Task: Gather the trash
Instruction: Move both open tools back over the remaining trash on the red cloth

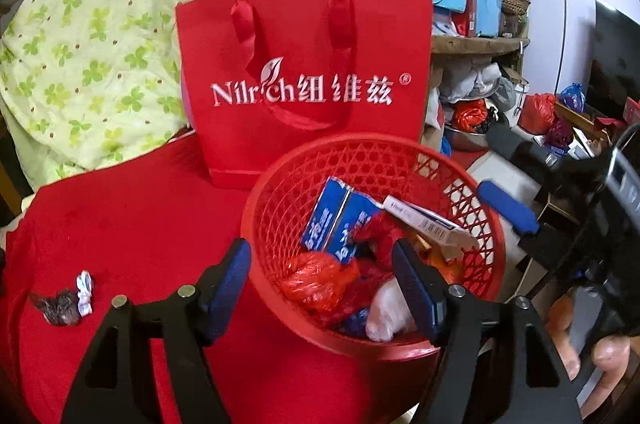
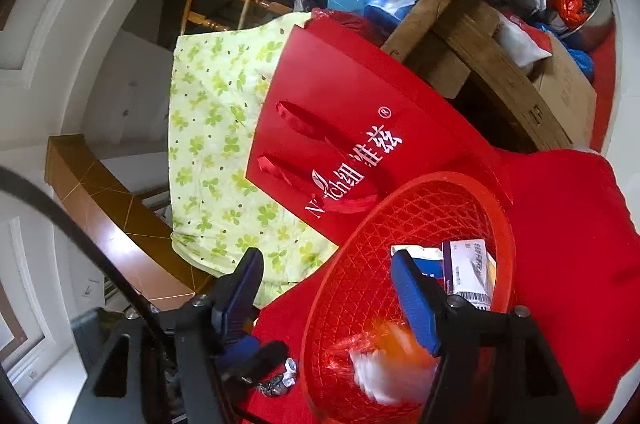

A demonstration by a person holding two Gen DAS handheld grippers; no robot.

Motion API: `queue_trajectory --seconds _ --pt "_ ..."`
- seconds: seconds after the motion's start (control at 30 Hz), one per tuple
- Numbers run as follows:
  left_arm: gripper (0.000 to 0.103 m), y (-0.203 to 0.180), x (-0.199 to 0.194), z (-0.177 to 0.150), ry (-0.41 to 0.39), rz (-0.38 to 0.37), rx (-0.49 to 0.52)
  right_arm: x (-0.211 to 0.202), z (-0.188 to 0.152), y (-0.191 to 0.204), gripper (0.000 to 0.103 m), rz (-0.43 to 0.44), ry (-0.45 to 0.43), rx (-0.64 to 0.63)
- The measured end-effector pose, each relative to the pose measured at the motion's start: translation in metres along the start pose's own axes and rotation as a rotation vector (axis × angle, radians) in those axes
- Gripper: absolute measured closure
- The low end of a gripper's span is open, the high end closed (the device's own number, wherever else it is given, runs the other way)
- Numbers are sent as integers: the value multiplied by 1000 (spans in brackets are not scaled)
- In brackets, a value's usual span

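Note:
A red lattice basket (image 1: 280,191) stands on the red cloth and holds blue cartons (image 1: 340,220), a white box (image 1: 424,224), red plastic wrap (image 1: 316,280) and a white wad (image 1: 386,316). My left gripper (image 1: 320,288) is open and empty above the basket's near rim. A dark wrapper (image 1: 58,306) and a white wrapper (image 1: 84,292) lie on the cloth to its left. My right gripper (image 2: 326,292) is open and empty over the basket (image 2: 360,264); it also shows at the right of the left wrist view (image 1: 508,212). A blurred white and orange scrap (image 2: 384,368) lies in the basket below it.
A red paper gift bag (image 1: 304,75) stands right behind the basket. A green-patterned quilt (image 1: 100,23) lies at the back left. Shelves with boxes, bags and a metal bowl (image 1: 468,139) crowd the right. The red cloth (image 1: 132,216) is bare apart from the two wrappers.

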State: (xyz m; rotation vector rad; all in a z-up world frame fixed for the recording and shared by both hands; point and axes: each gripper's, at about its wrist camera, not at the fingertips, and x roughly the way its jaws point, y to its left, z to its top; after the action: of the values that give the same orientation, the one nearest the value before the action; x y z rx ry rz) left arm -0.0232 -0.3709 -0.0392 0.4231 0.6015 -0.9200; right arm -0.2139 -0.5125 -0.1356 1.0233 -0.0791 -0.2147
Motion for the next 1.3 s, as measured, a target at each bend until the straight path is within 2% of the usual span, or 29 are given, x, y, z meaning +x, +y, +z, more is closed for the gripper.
queue_trajectory --seconds 0.13,0.27,0.53,0.7,0.93,1.1,1.3 --pt "30 17 -5 -15 13 21 -34 -1 -2 5 33 10 2 -23" --pt "29 41 -15 -40 35 81 -67 1 -7 15 33 23 3 -63" --pt "29 112 -38 -115 129 256 -160 14 -40 71 33 83 20 -314" --pt "29 151 -59 -152 160 380 -222 35 -80 109 33 135 91 -485" --pt "29 184 -83 -165 129 481 -280 74 -136 138 33 154 254 -626" --pt "29 195 -93 -166 99 497 -302 100 -164 142 33 123 346 -661" --pt "29 208 -97 -176 96 513 -326 121 -186 146 33 103 414 -677"
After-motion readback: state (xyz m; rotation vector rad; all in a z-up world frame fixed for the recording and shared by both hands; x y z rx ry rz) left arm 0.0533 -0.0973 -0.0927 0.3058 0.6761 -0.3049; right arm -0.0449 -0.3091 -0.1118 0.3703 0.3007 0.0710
